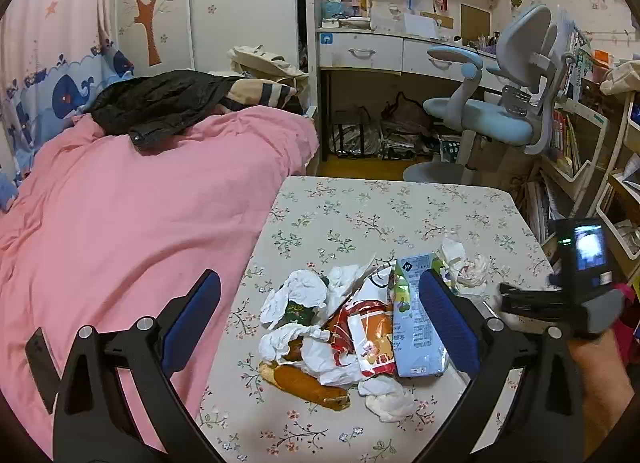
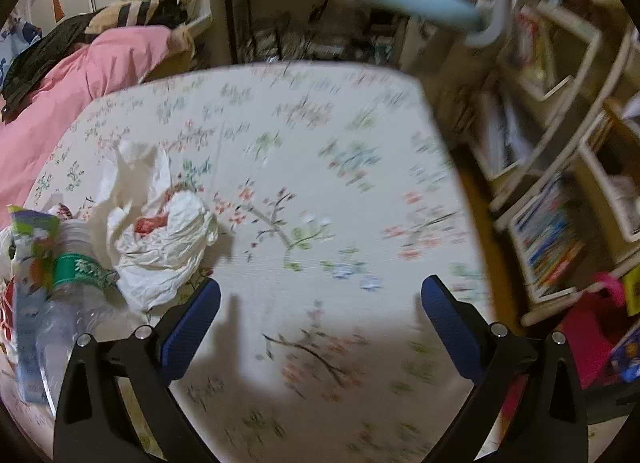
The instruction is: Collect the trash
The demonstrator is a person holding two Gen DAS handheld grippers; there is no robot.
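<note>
A heap of trash lies on the floral table: crumpled white tissues, a red and orange snack wrapper, a pale blue carton and a brown bread roll. My left gripper hangs open above the heap, touching nothing. In the right wrist view, a crumpled white paper and a clear plastic bottle with a green label lie at the left. My right gripper stands open over bare tablecloth, to the right of them. The right gripper's body shows at the left view's right edge.
A bed with a pink quilt borders the table's left side. Beyond the table stand a blue desk chair and a white desk. Shelves with books run along the right.
</note>
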